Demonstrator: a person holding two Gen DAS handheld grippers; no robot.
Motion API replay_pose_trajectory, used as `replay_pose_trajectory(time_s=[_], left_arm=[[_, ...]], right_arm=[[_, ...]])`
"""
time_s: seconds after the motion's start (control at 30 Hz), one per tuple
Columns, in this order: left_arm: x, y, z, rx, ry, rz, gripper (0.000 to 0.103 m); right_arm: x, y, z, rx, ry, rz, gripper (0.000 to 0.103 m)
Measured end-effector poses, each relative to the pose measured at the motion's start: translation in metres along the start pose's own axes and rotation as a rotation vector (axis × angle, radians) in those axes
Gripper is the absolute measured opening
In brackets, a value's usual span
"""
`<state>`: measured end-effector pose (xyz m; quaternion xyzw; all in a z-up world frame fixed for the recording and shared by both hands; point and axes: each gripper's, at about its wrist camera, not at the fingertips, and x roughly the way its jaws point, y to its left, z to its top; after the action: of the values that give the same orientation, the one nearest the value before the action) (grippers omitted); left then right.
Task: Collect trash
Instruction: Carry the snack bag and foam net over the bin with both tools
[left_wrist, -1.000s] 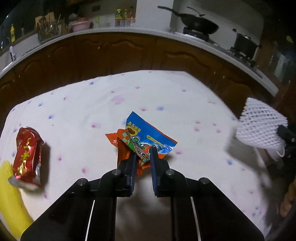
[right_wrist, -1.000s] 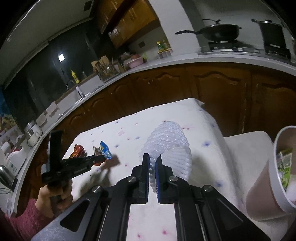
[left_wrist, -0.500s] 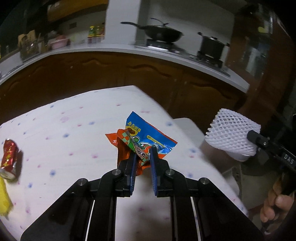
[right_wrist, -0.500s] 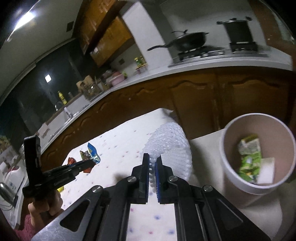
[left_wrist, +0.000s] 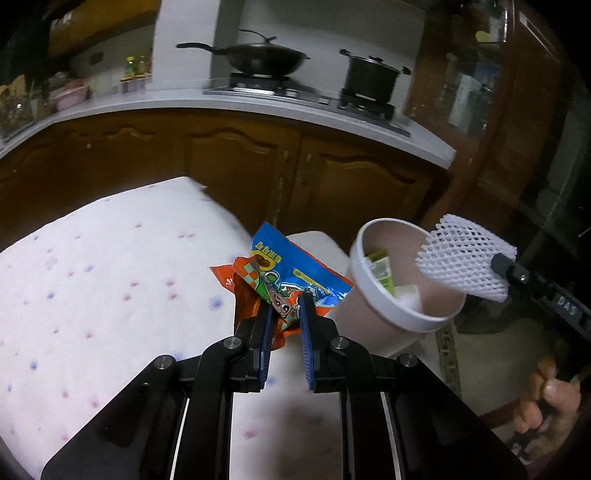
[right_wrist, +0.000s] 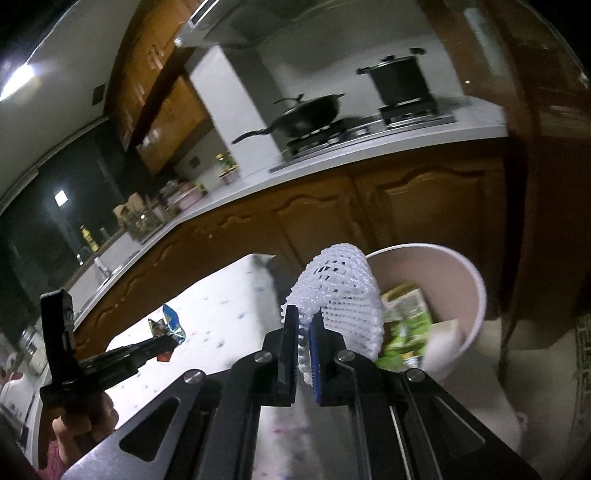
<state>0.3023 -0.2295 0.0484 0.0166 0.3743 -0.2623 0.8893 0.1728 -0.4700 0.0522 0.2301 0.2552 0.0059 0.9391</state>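
Observation:
My left gripper (left_wrist: 284, 308) is shut on a blue and orange snack wrapper (left_wrist: 291, 273), held in the air at the table's right edge, just left of a pink trash bin (left_wrist: 402, 317) with a white rim. My right gripper (right_wrist: 303, 321) is shut on a white foam fruit net (right_wrist: 338, 291), held over the near rim of the bin (right_wrist: 476, 295). The net also shows in the left wrist view (left_wrist: 463, 260), at the bin's right rim. The bin holds a green carton (right_wrist: 406, 314) and white scraps. The wrapper shows small in the right wrist view (right_wrist: 168, 325).
The table has a white cloth with pink and blue dots (left_wrist: 110, 280). Brown cabinets (left_wrist: 240, 162) and a counter with a wok (left_wrist: 266, 59) and a pot (left_wrist: 369, 77) stand behind. The bin stands on a pale seat beside the table (right_wrist: 491, 391).
Both grippers have swung right, off the table toward the bin, each carrying its piece. The bin has come into the left wrist view; the red can has left it.

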Motion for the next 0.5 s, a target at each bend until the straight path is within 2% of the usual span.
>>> replay_pose_trajectory(time_s=[0.23, 0.5], left_arm=[[0.024, -0.038, 0.019, 0.021, 0.006, -0.068, 0.013], [0.052, -0.077, 0.03, 0.055, 0.027, -0.137, 0.013]], right_arm=[[-0.001, -0.033, 0.01, 0.022, -0.001, -0.053, 0.005], [0.005, -0.054, 0.011, 0.034, 0.015, -0.073, 0.006]])
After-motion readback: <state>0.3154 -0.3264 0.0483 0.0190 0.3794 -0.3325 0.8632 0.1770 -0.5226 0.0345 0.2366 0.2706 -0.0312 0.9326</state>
